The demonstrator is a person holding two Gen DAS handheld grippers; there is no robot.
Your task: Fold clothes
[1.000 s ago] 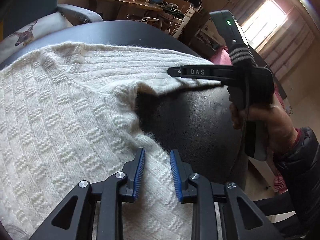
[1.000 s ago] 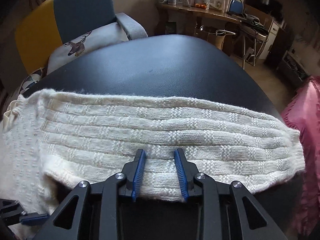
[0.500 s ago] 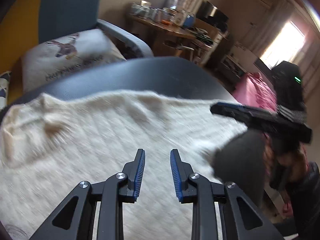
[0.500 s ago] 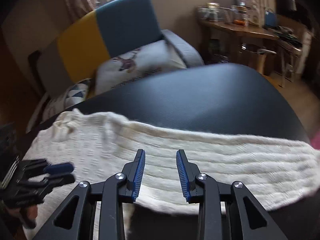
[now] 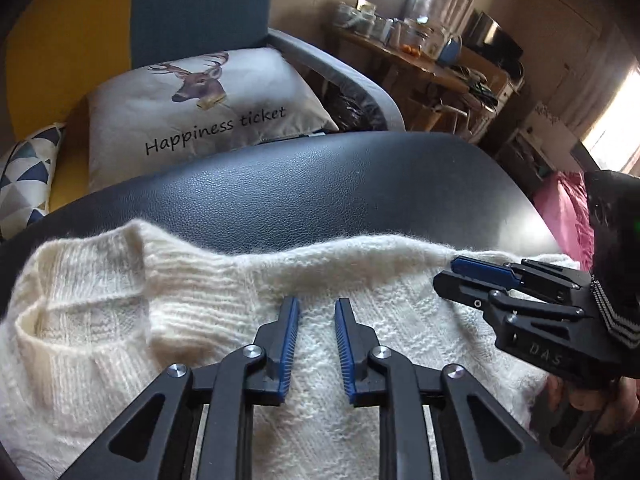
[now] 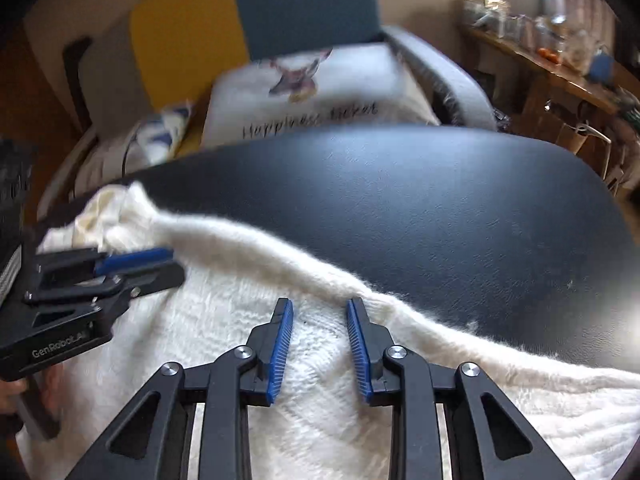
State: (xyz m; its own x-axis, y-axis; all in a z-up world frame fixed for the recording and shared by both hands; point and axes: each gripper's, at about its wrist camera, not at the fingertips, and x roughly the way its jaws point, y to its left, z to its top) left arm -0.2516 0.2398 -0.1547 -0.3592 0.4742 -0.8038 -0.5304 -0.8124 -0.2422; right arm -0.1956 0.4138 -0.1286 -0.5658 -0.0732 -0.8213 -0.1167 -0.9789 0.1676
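A cream knitted sweater (image 5: 224, 320) lies flat on the black leather table (image 5: 320, 184), its ribbed collar (image 5: 80, 312) at the left. My left gripper (image 5: 316, 308) hovers over the shoulder just right of the collar. Its jaws are closing, with only the knit surface showing in the gap and nothing pinched. My right gripper (image 6: 319, 308) sits over the sweater (image 6: 224, 328) near its far edge, jaws also closing and apart, pads not pressing cloth. Each gripper shows in the other's view: the right gripper (image 5: 480, 276) on the right, the left gripper (image 6: 132, 262) on the left.
Behind the table (image 6: 440, 208) stands a sofa with a deer cushion (image 5: 200, 108) and a patterned cushion (image 5: 24, 176). A cluttered wooden side table (image 5: 420, 52) is at the back right, pink cloth (image 5: 568, 216) beyond the right edge. A hand (image 5: 588, 396) holds the right gripper.
Both grippers have swung left along the sweater, from the sleeve and armpit area to the collar and shoulder. The left jaws have narrowed a little. The sweater lies as before.
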